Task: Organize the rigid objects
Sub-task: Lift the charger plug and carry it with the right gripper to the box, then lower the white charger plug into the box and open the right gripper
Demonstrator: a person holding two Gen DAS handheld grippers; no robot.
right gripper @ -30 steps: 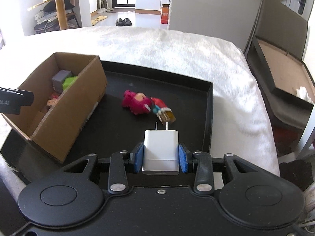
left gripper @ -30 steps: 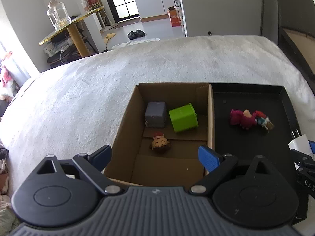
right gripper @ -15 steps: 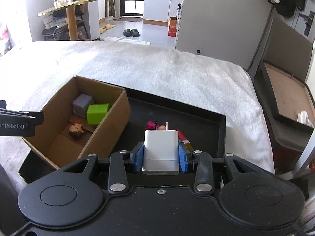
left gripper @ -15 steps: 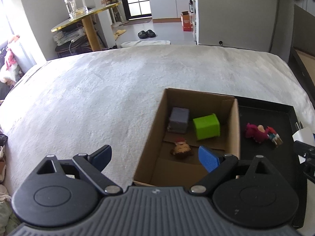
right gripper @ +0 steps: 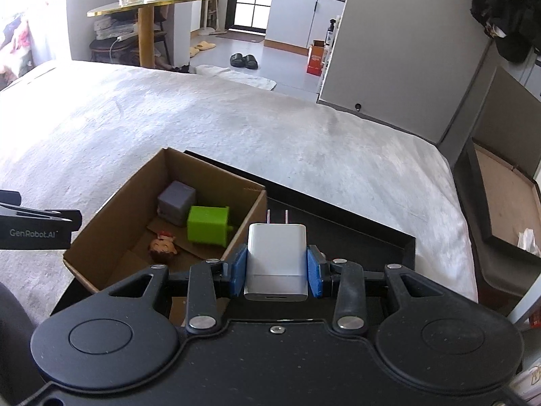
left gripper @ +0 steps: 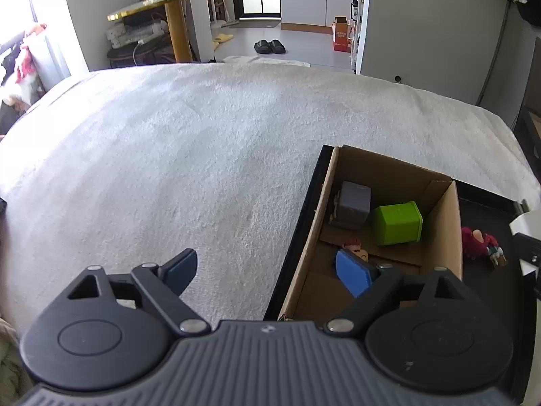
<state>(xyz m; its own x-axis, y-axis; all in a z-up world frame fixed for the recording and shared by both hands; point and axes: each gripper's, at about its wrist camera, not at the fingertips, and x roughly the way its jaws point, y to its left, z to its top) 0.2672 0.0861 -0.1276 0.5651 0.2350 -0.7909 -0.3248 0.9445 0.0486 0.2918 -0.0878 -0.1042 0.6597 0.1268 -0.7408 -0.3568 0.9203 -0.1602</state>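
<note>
One cardboard box [right gripper: 111, 237], one tray [right gripper: 389, 237], one charger [right gripper: 276, 257], four toys.

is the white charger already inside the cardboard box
No, the white charger is clamped between the right tongs, outside the cardboard box.

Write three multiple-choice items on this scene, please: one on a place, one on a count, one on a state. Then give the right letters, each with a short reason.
1. Where is the green block?
A. inside the cardboard box
B. on the black tray, outside the box
C. on the white blanket

2. How many things lie inside the cardboard box?
A. one
B. three
C. five

3. What is the state of the right gripper?
A. open and empty
B. shut on the white charger
C. shut on the green block

Answers:
1 A: the box walls stand around the green block.
2 B: the grey block, the green block and the small doll head.
3 B: both blue fingers press the charger's sides.
</note>
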